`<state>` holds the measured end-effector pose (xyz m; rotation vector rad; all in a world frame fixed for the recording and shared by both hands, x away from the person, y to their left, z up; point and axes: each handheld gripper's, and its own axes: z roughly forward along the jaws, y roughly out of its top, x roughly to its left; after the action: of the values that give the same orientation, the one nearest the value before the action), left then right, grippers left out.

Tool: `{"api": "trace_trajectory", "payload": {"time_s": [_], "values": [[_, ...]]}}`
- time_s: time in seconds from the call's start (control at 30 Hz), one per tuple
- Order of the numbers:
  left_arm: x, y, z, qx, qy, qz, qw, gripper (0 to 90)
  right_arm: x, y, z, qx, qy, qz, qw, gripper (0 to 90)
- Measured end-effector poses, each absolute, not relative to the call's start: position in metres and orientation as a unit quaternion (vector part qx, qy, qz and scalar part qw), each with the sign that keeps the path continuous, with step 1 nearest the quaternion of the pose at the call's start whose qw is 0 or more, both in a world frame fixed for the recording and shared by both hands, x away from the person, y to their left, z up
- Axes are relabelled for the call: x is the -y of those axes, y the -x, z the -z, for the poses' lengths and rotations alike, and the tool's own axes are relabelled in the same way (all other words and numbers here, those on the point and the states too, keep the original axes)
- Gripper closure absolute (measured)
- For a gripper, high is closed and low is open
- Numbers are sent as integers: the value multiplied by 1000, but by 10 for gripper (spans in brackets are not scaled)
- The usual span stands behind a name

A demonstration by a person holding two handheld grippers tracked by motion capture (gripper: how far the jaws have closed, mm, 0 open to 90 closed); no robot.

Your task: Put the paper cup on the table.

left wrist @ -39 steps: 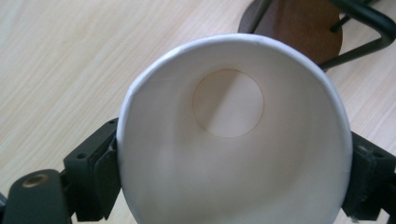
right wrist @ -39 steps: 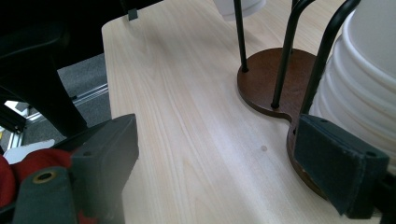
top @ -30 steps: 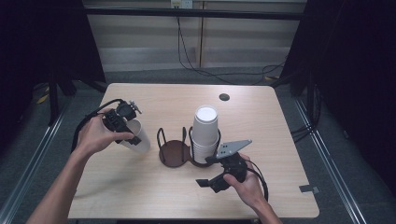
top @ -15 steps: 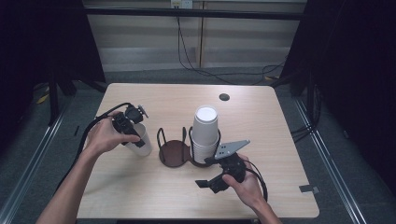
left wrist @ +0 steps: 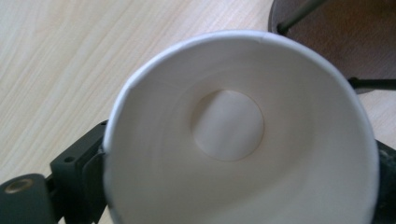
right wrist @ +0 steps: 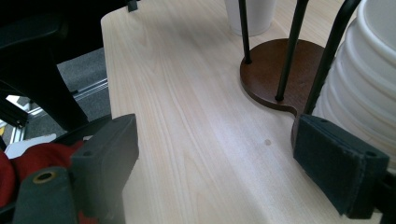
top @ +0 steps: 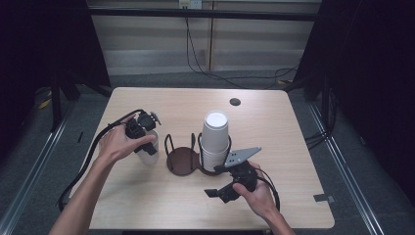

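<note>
A single white paper cup (top: 150, 155) stands on the table just left of the brown two-slot cup holder (top: 180, 161). My left gripper (top: 147, 142) reaches down over it from above. In the left gripper view the cup's open mouth (left wrist: 233, 135) lies between the jaws, and the left pad (left wrist: 91, 168) sits beside its wall. These jaws have just been opening, and the rim looks round rather than squeezed. A stack of white cups (top: 215, 139) fills the holder's right slot. My right gripper (top: 216, 181) rests open in front of the stack, with bare tabletop between its jaws (right wrist: 224, 163).
The holder's left slot (right wrist: 268, 77) is empty between its thin black wire posts (right wrist: 290, 46). The stack of cups (right wrist: 369, 70) stands close to my right jaw. A small dark disc (top: 235, 102) lies at the far side of the table. Cables trail from both grippers.
My left hand has moved right and down with the single cup, bringing it onto the table beside the holder. The right hand has stayed where it was.
</note>
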<state>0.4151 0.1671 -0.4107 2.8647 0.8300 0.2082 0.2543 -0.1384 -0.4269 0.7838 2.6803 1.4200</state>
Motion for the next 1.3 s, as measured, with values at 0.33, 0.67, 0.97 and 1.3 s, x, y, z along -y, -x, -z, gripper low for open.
{"api": "trace_trajectory", "payload": {"time_s": [0.33,0.67,0.97,1.3], "values": [[-168,-409,416,-271,-956,-81,80,69,136,-254,428,-858,-248,-449,4,142],[-186,-408,422,-262,-956,-65,116,71,137,-254,428,-859,-248,-448,9,142],[-204,-405,429,-268,-953,-51,132,66,137,-254,428,-859,-250,-448,8,142],[-225,-396,432,-266,-950,-37,158,110,137,-254,428,-858,-251,-448,9,142]]}}
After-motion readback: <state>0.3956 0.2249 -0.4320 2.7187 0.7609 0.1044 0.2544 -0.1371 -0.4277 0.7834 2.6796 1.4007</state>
